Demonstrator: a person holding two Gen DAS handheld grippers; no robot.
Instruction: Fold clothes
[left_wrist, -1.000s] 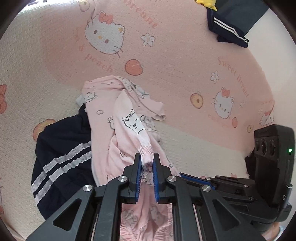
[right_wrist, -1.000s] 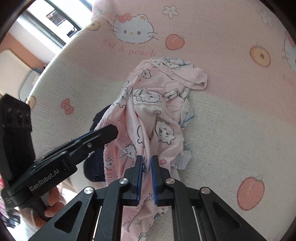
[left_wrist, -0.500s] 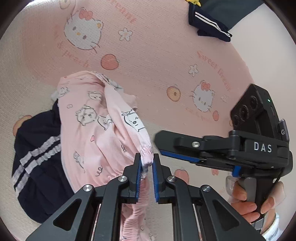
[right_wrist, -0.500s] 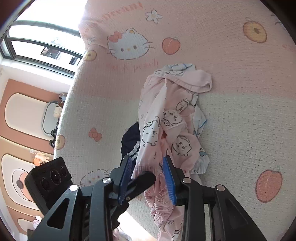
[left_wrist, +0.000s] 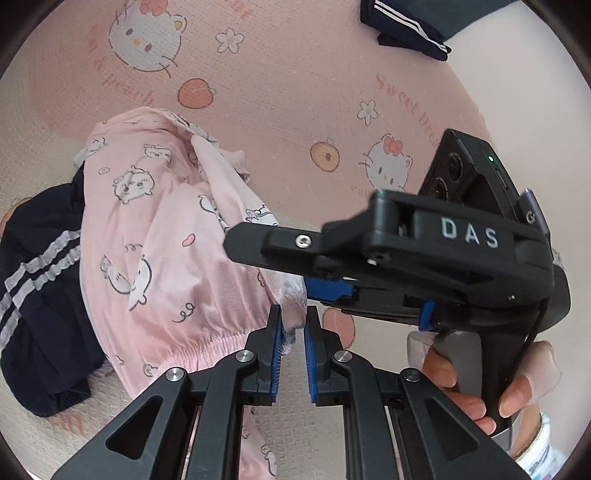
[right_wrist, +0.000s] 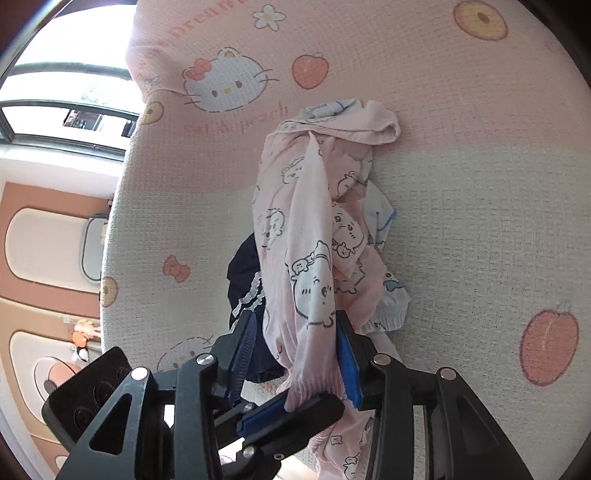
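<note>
Pink pyjama garment (left_wrist: 155, 236) is lying bunched on the cartoon-print bedcover (left_wrist: 295, 74), centre-left of the left wrist view, draping over a dark striped garment (left_wrist: 40, 280) at the left edge.

Left gripper (left_wrist: 293, 332) is pinching the elastic cuff (left_wrist: 293, 299), low centre, jaws pressed together on it.

Right gripper (right_wrist: 295, 354) is opening, jaws spread either side of the same sleeve; pads are not pressing yet.

Fabric is looking thin, light, limp: likely sagging and twisting when lifted. Gathered cuffs and the elastic hem (left_wrist: 207, 343) are seeming the firmest places for gripping.
</note>
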